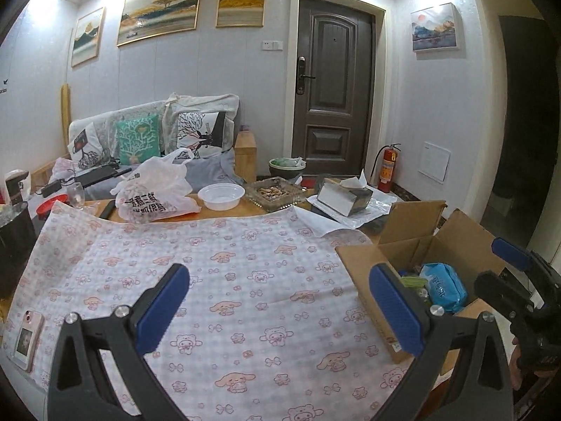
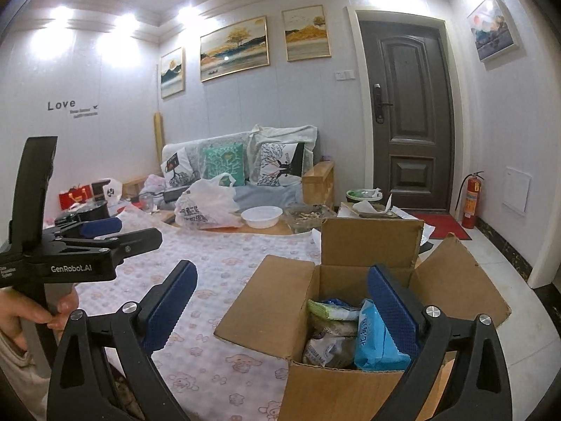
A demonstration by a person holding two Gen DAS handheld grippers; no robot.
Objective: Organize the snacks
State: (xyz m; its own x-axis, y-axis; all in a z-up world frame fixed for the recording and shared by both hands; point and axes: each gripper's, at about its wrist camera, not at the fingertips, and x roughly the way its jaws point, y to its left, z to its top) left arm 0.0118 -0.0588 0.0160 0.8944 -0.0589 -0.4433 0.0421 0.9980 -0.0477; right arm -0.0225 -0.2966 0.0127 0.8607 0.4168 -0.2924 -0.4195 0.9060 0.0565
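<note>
An open cardboard box (image 2: pixel 266 301) stands on the table's right side, on a pink-patterned cloth (image 1: pixel 228 273). Inside it lie several snack packets, among them a blue packet (image 2: pixel 377 340) and a green-edged one (image 2: pixel 326 310). The box (image 1: pixel 413 245) and blue packet (image 1: pixel 443 286) also show in the left wrist view. My right gripper (image 2: pixel 282 303) is open and empty, just above the box's near side. My left gripper (image 1: pixel 280 303) is open and empty over the cloth, left of the box; it also shows in the right wrist view (image 2: pixel 101 233).
A pink phone (image 1: pixel 28 338) lies at the cloth's left edge. At the table's far side are a white plastic bag (image 1: pixel 154 193), a white bowl (image 1: pixel 221 196), a glass tray of bits (image 1: pixel 273 191) and a tissue box (image 1: pixel 345 194). A sofa (image 1: pixel 154 140) stands behind.
</note>
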